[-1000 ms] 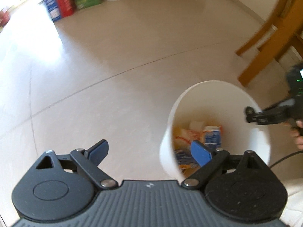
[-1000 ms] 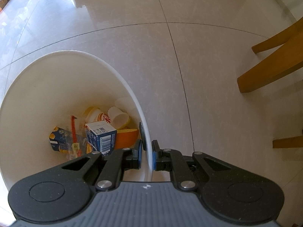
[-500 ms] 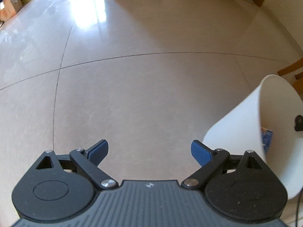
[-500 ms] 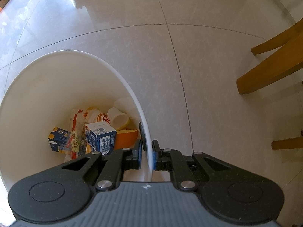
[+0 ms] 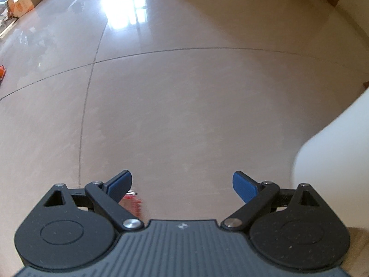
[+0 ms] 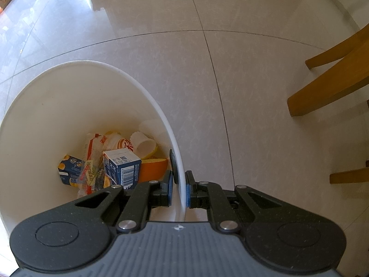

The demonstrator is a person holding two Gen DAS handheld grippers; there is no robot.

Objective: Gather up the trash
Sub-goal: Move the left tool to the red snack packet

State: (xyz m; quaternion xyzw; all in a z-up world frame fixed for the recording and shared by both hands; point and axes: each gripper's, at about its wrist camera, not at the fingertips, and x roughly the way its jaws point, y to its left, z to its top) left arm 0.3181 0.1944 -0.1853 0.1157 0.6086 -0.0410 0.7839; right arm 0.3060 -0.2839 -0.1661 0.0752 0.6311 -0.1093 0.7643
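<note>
- The right gripper [image 6: 178, 188] is clamped on the near rim of the white bin [image 6: 46, 115], one pad inside the wall and one outside. My advice is to keep that pinch firm and the bin level while the other hand works.
- The left gripper [image 5: 182, 183] has its blue pads spread wide with nothing between them, pointing steeply down at the tiled floor [image 5: 184, 103].
- A red scrap [image 5: 131, 202] peeks out just under the left finger, blurred and mostly hidden (it looks like a wrapper, though I cannot tell for sure). That is probably the next pickup.
- To take it cleanly, shift so the scrap sits midway between the pads, lower until the tips nearly meet the tile, then close.
- The bin wall is close on the right, so the carry looks short.
- Cartons [image 6: 121, 167], a cup [image 6: 144, 144] and wrappers lie at the bin's bottom.
</note>
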